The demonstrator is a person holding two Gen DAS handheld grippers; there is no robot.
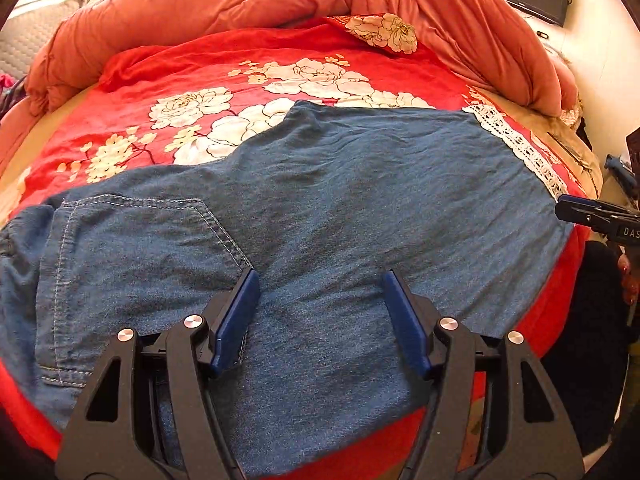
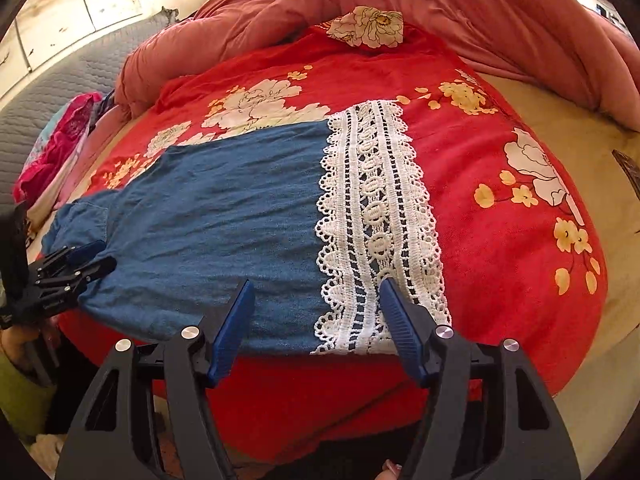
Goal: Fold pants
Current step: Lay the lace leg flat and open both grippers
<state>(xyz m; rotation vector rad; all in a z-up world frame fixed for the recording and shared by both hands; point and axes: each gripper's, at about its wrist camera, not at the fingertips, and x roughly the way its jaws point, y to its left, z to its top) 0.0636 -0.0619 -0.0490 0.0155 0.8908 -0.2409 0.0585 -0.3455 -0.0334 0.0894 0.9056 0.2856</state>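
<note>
Hovering both grippers, left gripper and right gripper, agape and empty over the soft blue denim pants spread on the red floral bedspread, we judged the limp cloth best pinched at its near edge.

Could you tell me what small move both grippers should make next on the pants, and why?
Probably lower and close both on the near edge, ready to fold. The left gripper hangs open over the denim beside the pocket; the right gripper hangs open over the lace hem. The pants lie flat on the red bedspread.
</note>
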